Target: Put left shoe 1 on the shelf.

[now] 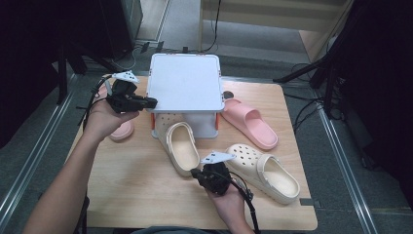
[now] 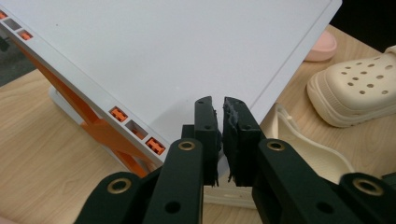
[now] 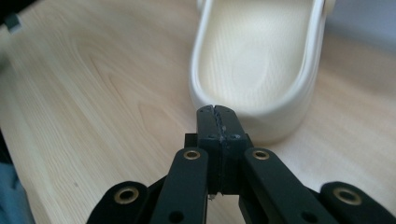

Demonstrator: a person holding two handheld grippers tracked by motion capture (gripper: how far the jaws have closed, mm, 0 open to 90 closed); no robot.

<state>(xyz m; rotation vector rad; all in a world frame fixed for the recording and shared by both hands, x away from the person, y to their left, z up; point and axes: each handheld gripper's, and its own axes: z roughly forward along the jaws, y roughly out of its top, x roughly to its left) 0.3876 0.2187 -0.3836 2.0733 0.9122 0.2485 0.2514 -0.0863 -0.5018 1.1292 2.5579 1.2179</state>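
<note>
Right gripper (image 1: pixel 197 173) closing in on the heel of the cream clog (image 1: pixel 179 146); left gripper (image 1: pixel 151 103) steadying the white rack (image 1: pixel 184 83).

Both pairs of jaws are sitting clenched and empty, so the right pair may be shoving the clog, lying centre frame on the desk (image 1: pixel 131 185), under the rack instead of gripping it. The rack is hiding the clog's toe, and the left hand is covering a pink slipper (image 1: pixel 122 130).
</note>
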